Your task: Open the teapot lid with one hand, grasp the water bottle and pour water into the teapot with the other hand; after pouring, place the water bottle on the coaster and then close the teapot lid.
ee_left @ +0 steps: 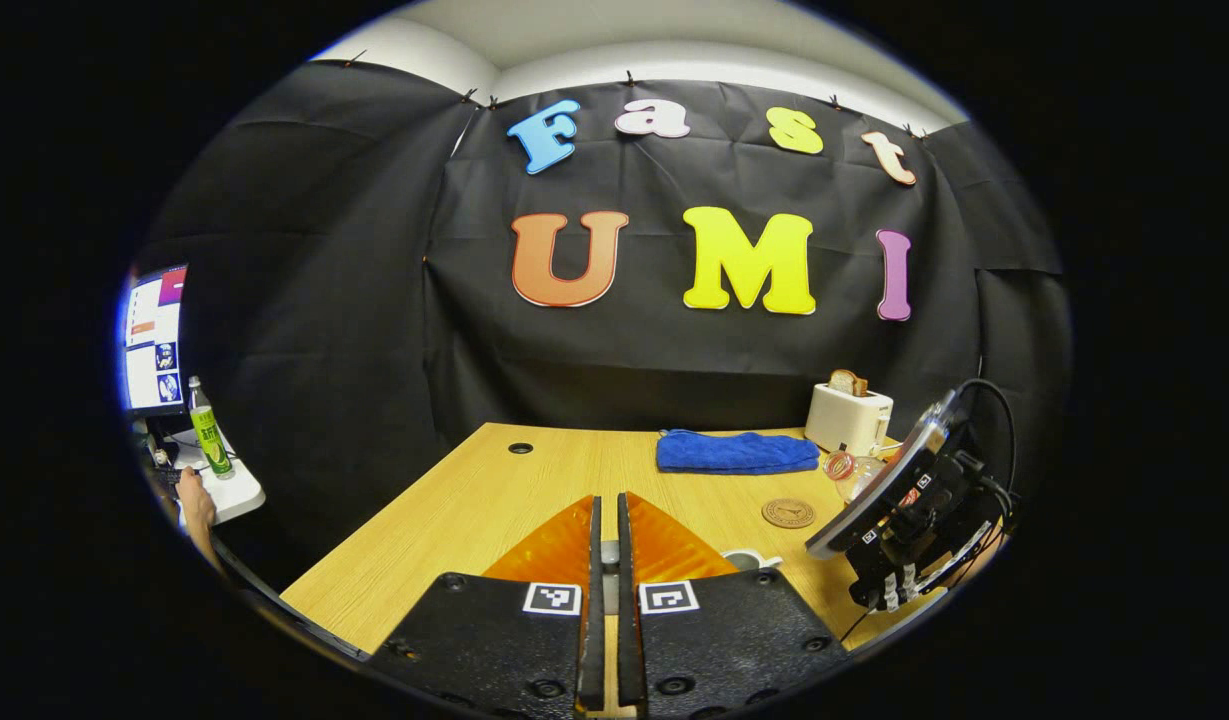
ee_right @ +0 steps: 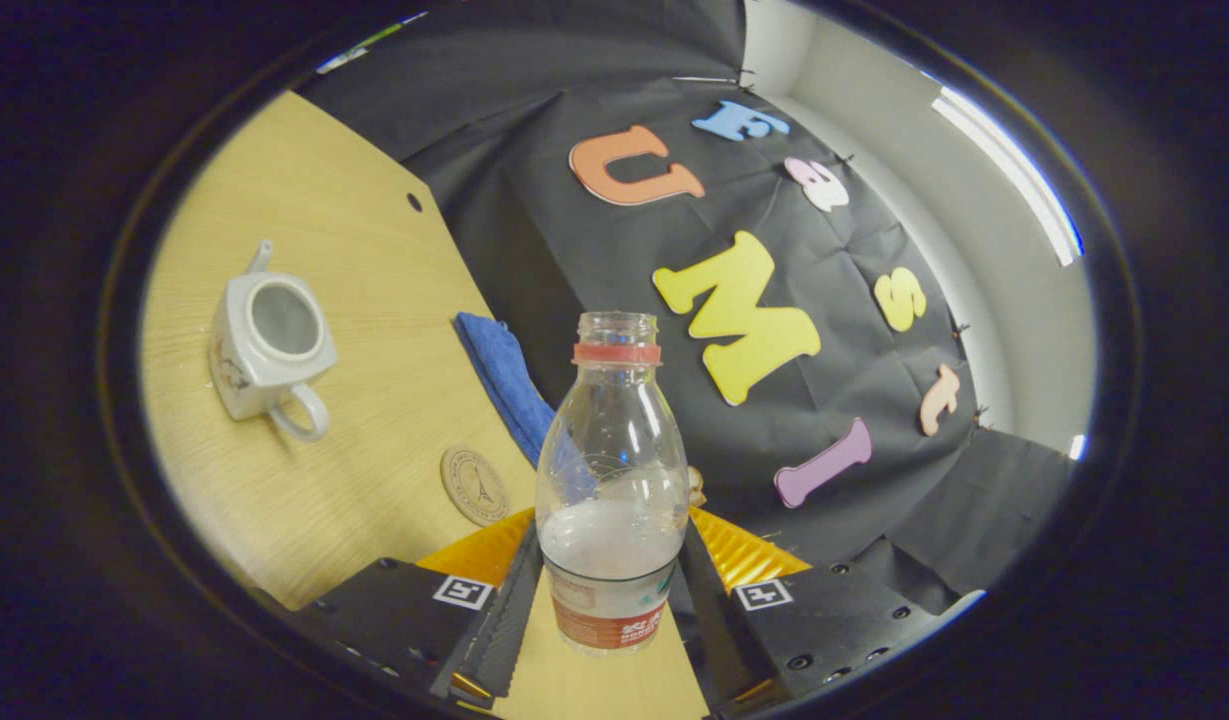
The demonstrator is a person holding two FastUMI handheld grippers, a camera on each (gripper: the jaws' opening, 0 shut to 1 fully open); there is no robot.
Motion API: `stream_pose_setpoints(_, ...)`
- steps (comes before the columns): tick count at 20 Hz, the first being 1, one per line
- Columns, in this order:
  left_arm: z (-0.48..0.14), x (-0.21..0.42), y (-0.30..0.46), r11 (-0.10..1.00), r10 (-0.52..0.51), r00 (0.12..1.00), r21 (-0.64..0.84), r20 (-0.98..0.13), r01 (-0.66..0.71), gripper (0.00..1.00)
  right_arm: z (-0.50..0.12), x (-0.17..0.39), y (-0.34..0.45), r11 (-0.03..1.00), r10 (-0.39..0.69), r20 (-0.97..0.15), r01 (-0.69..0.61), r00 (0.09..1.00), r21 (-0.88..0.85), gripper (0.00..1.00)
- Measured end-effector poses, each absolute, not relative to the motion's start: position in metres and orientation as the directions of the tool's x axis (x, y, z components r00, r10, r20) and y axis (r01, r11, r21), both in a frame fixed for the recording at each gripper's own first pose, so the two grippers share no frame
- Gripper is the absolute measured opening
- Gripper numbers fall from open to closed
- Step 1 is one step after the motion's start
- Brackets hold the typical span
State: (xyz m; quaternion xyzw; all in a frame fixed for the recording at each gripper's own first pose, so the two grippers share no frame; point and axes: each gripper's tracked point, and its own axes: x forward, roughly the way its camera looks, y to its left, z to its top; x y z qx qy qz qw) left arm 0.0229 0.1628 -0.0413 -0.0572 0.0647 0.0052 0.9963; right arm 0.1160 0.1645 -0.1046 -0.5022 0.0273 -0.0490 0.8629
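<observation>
Uncapped water bottle (ee_right: 608, 500), partly filled, sits clamped between the right gripper (ee_right: 606, 600) fingers, tilted above the wooden table (ee_right: 374, 300). The white teapot (ee_right: 269, 345) stands lidless, coaster (ee_right: 474, 485) nearby. The left gripper (ee_left: 604, 590) pinches the small grey lid (ee_left: 610, 553).

— Clear, glossy plastic on the water bottle (ee_right: 611, 480), with a shiny paper-like label. Glazed, smooth ceramic on the teapot (ee_right: 266, 345).

— Pale wood-grain desk (ee_right: 374, 330), matt and smooth. Soft, fuzzy cloth for the blue towel (ee_left: 736, 452). Smooth, faintly glossy shell on the toaster (ee_left: 848, 418). Matt, cork-like coaster (ee_right: 473, 485).
</observation>
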Motion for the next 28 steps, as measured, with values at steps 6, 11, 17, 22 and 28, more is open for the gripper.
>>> stream_pose_setpoints(6,-0.038,0.022,0.161,0.995,-0.001,0.993,-0.098,-0.117,-0.010,0.07,-0.119,0.115,0.177,0.309,-0.090,-0.003,0.025,0.996,-0.951,0.74)
stream_pose_setpoints(11,-0.037,0.021,0.153,0.997,-0.026,0.994,-0.075,-0.107,0.018,0.07,-0.118,0.116,0.180,0.133,-0.081,0.026,0.037,0.996,-0.990,0.73)
stream_pose_setpoints(17,-0.038,0.021,0.153,0.998,-0.024,0.993,-0.056,-0.114,0.018,0.07,-0.111,0.115,0.196,-0.034,-0.021,0.035,0.034,0.999,-0.999,0.74)
stream_pose_setpoints(22,-0.040,0.022,0.154,0.999,-0.024,0.992,-0.044,-0.120,0.019,0.07,-0.109,0.114,0.206,-0.131,0.008,0.058,0.058,0.998,-0.990,0.74)
stream_pose_setpoints(28,-0.042,0.022,0.154,0.999,-0.022,0.992,-0.028,-0.126,0.018,0.07,-0.106,0.106,0.219,-0.230,0.052,0.081,0.090,0.995,-0.969,0.73)
